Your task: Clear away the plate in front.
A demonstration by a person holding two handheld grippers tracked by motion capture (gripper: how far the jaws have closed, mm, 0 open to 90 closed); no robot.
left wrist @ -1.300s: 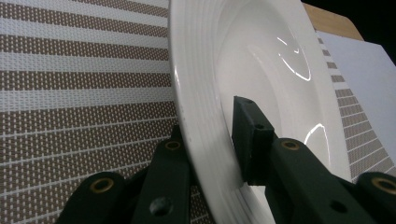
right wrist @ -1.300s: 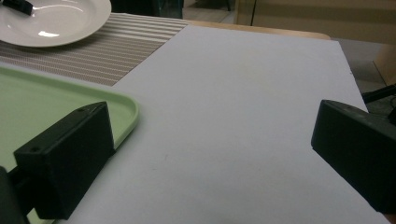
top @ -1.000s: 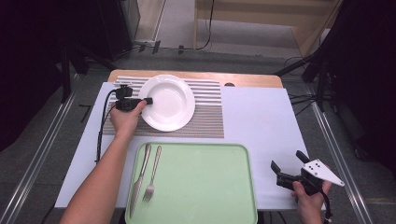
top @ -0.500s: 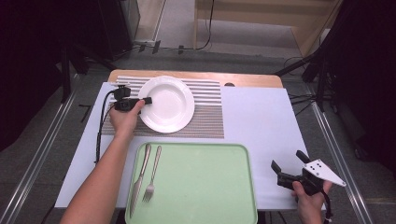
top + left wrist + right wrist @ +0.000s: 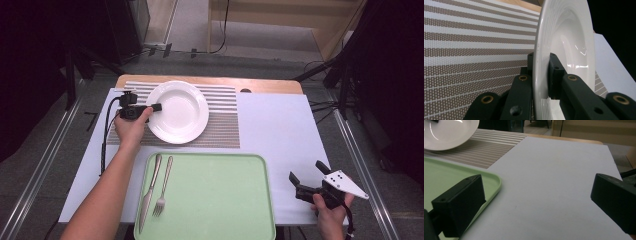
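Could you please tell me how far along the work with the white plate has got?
Done: the knife and fork already lie on the green tray. In hand: the left gripper is shut on the rim of the white plate over the striped placemat. Left: probably moving the plate to the tray; the right gripper waits open.

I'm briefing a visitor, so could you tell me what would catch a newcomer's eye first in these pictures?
The white plate on the striped mat, its left rim clamped by the left gripper. Nearer the person, a green tray carries a knife and fork at its left side. The right gripper waits open at the table's right corner.
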